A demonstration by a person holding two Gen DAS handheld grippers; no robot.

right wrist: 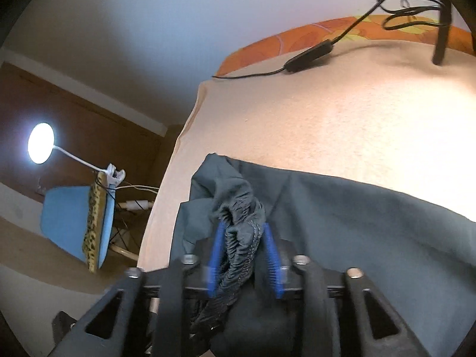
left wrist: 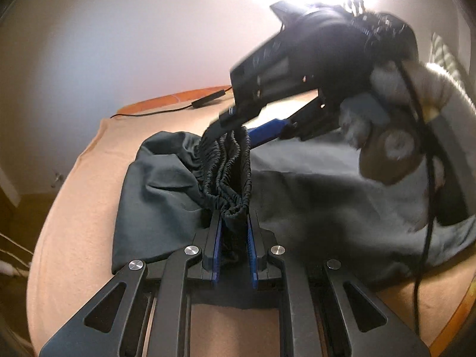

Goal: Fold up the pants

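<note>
Pants (left wrist: 327, 196), dark grey-green, lie spread on the peach blanket (left wrist: 74, 196) that covers the bed, and that blanket is your landmark: the cloth sits on its near half, with the bunched elastic waistband (left wrist: 235, 172) toward the blanket's left edge and the legs running off to the right. Your left gripper (left wrist: 233, 229) is clamped on the near end of that waistband, blue pads pressing the gathered elastic, which keeps the top edge lifted off the blanket so it can be carried over as one layer. To its right and farther across the blanket, your right gripper (left wrist: 238, 128) meets the other end of the band; in its own view the right gripper's pads (right wrist: 272, 255) stand apart from the elastic, which sits loosely between them, so it looks released rather than gripped. Beyond the pants, a black cable with an inline box (right wrist: 309, 55) rests near the blanket's far edge, well apart from the cloth, so it should not snag the fold.
</note>
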